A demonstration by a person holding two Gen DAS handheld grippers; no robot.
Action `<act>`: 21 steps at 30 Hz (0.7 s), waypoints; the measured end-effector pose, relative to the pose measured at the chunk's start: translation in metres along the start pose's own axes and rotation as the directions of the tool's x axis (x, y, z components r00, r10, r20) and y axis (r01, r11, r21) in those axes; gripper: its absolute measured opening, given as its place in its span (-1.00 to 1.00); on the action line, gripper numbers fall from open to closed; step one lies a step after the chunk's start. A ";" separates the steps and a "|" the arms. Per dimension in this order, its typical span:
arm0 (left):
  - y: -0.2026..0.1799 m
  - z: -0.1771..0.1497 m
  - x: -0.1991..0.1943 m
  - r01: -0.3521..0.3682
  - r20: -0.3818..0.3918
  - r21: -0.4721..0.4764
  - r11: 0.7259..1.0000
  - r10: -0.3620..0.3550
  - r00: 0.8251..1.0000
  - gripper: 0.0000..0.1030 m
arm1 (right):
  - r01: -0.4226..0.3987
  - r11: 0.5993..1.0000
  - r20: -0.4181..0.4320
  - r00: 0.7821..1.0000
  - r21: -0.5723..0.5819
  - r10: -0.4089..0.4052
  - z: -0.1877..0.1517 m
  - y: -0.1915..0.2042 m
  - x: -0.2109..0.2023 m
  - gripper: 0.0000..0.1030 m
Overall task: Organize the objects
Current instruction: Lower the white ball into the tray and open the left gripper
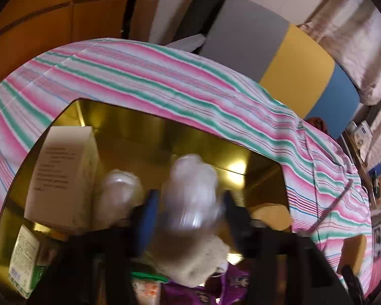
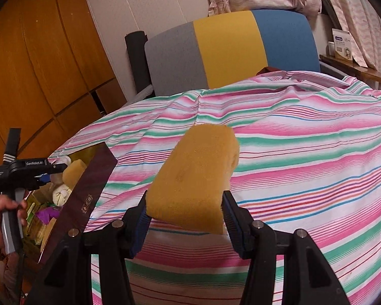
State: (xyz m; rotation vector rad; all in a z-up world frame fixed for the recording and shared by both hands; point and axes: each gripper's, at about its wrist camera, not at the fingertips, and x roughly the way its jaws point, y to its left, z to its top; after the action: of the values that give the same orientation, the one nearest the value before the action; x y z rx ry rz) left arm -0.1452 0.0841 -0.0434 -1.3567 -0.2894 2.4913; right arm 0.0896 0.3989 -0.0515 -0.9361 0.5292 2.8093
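Gold box point(image 1: 129, 117) holds carton point(image 1: 63, 178), maybe bottle point(image 1: 190, 193).

Before you lies a surface under a pink, green and white striped cloth point(image 2: 292, 152). On its left sits an open gold-lined box point(image 1: 129, 132); the near right is bare.

The right tool point(image 2: 185, 218) is angling downward, its blue pads clamping a load. The left tool point(image 1: 189, 211) is tilting steeply downward, jaws standing apart, a hand point(image 2: 0, 218) gripping its handle.
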 end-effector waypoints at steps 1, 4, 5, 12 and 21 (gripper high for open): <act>0.003 -0.001 -0.002 0.005 0.008 -0.015 1.000 -0.005 1.000 0.38 | -0.003 1.000 -0.001 1.000 -0.004 0.003 0.000 0.001 0.000 0.05; 0.006 -0.007 -0.014 0.038 0.044 -0.050 0.998 -0.036 0.998 0.42 | -0.017 1.000 -0.006 1.000 -0.016 0.017 0.003 0.009 0.003 0.05; 0.005 -0.009 -0.018 0.041 0.056 -0.049 0.998 -0.038 0.998 0.43 | -0.024 1.000 -0.009 1.000 -0.015 0.024 0.005 0.011 0.003 0.05; 0.000 -0.031 -0.051 0.053 0.141 -0.010 0.999 -0.051 0.989 0.57 | -0.098 0.994 -0.024 0.995 -0.055 0.097 0.023 0.044 0.007 0.05; -0.001 -0.065 -0.077 0.012 0.164 0.053 0.999 -0.021 0.986 0.66 | -0.210 0.964 -0.043 0.978 -0.164 0.206 0.049 0.111 0.019 0.05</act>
State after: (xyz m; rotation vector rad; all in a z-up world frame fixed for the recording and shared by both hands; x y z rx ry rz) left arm -0.0507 0.0605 -0.0171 -1.1263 -0.2676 2.5826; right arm 0.0213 0.3138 0.0057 -1.0031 0.4212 3.0754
